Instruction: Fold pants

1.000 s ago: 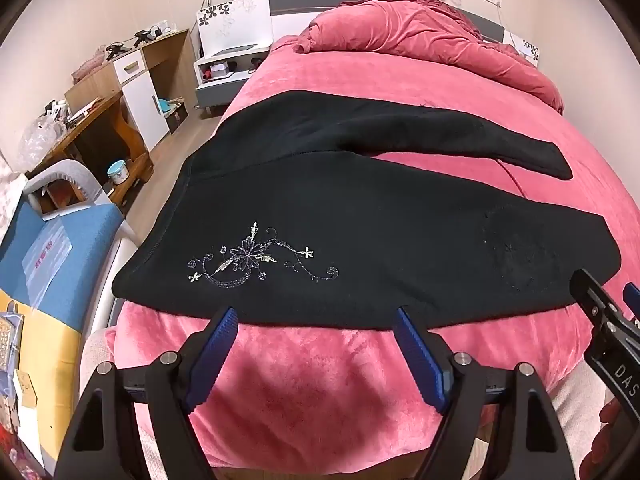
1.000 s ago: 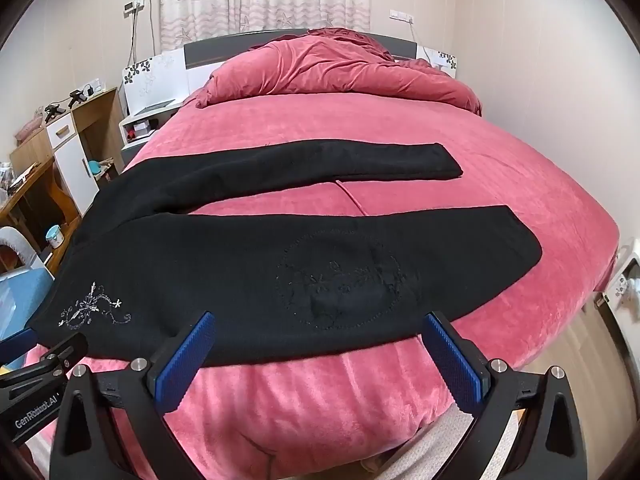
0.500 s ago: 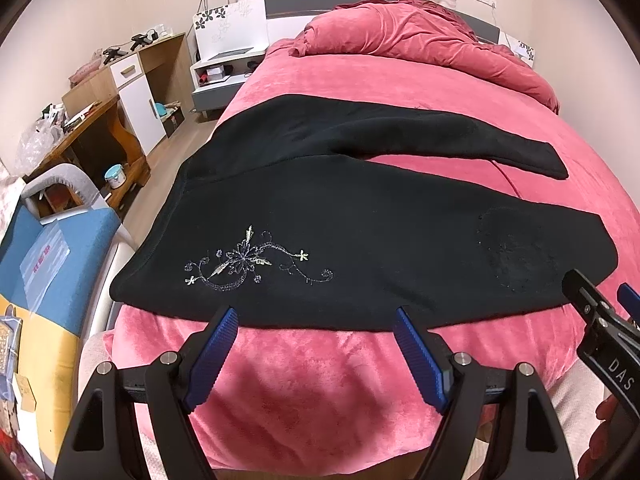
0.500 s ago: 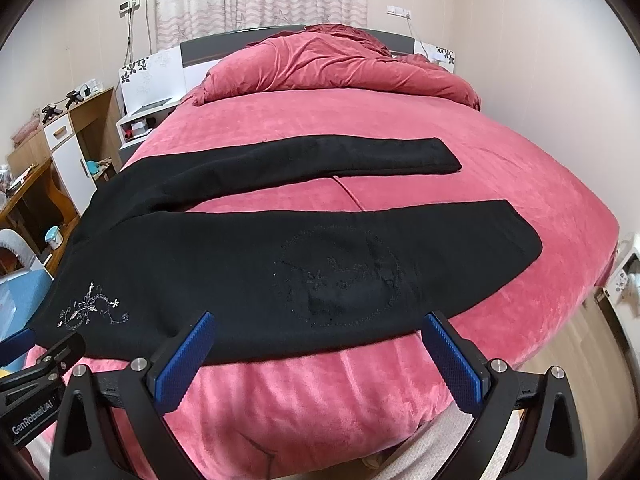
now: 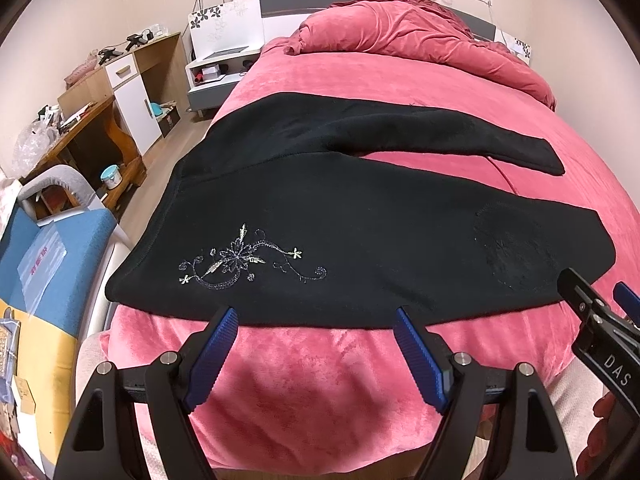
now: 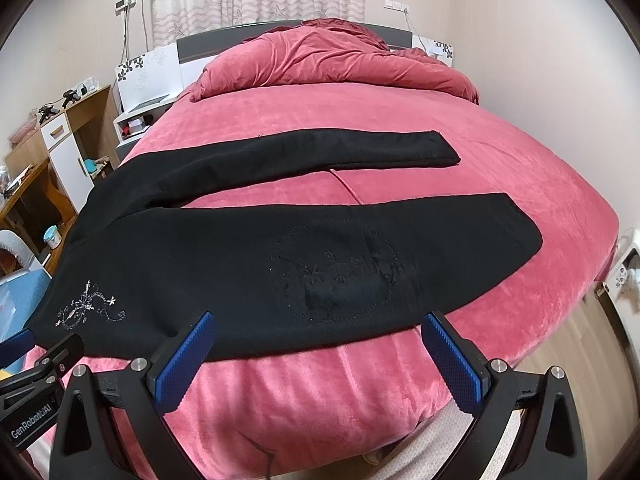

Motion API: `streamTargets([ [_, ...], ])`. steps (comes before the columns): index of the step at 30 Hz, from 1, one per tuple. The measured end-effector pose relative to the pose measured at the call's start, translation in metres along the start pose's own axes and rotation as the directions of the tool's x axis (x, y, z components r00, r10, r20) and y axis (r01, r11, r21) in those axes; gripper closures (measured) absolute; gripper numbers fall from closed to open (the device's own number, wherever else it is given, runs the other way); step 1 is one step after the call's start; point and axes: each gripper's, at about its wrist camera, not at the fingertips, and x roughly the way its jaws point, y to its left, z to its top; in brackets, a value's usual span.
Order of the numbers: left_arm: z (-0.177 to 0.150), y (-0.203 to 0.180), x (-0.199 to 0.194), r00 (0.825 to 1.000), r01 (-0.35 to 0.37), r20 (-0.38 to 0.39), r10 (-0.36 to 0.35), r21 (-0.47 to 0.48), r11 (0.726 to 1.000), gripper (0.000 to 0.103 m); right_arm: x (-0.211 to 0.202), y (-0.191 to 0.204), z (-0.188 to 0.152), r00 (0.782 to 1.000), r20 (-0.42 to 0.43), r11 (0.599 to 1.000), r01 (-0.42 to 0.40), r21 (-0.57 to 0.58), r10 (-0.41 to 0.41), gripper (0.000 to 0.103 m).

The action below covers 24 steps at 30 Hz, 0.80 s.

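Observation:
Black pants (image 5: 360, 216) lie spread flat across the pink bed (image 5: 320, 376), waistband to the left, both legs running right and splayed apart. Silver flower embroidery (image 5: 248, 260) marks the near hip; a dark round embroidery (image 6: 336, 276) sits on the near leg (image 6: 400, 248). The far leg (image 6: 360, 152) ends near the bed's middle. My left gripper (image 5: 316, 316) is open just short of the near edge below the hip. My right gripper (image 6: 320, 322) is open at the same edge below the round embroidery. Neither holds anything. Each gripper shows in the other's view: the right (image 5: 592, 308), the left (image 6: 36, 356).
A bunched red duvet (image 6: 336, 60) lies at the headboard. Left of the bed stand a wooden desk (image 5: 92, 128), a white nightstand (image 5: 220, 76) and a blue-and-yellow box (image 5: 36, 280). Bare floor shows to the right (image 6: 580, 352).
Both grippers have crept slightly forward toward the pants' near edge; the views sit a little closer. Both stay open, and the pants have not moved.

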Motion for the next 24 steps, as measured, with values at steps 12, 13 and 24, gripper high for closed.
streamTargets([
  [12, -0.0005, -0.0010, 0.0009, 1.000, -0.001, -0.002, 0.001, 0.001, 1.000, 0.021, 0.0018, -0.0024, -0.0003, 1.000, -0.008, 1.000, 0.002, 0.009, -0.002, 0.000],
  [13, -0.0007, -0.0009, 0.0010, 1.000, -0.002, -0.003, 0.002, 0.002, 1.000, 0.021, 0.0021, -0.0021, -0.0004, 1.000, -0.010, 1.000, 0.003, 0.008, -0.003, 0.000],
  [24, -0.0003, 0.0004, 0.0057, 1.000, -0.002, -0.012, 0.002, -0.004, 1.000, 0.021, 0.0037, -0.0029, -0.0006, 1.000, -0.016, 1.000, 0.002, 0.010, -0.002, 0.000],
])
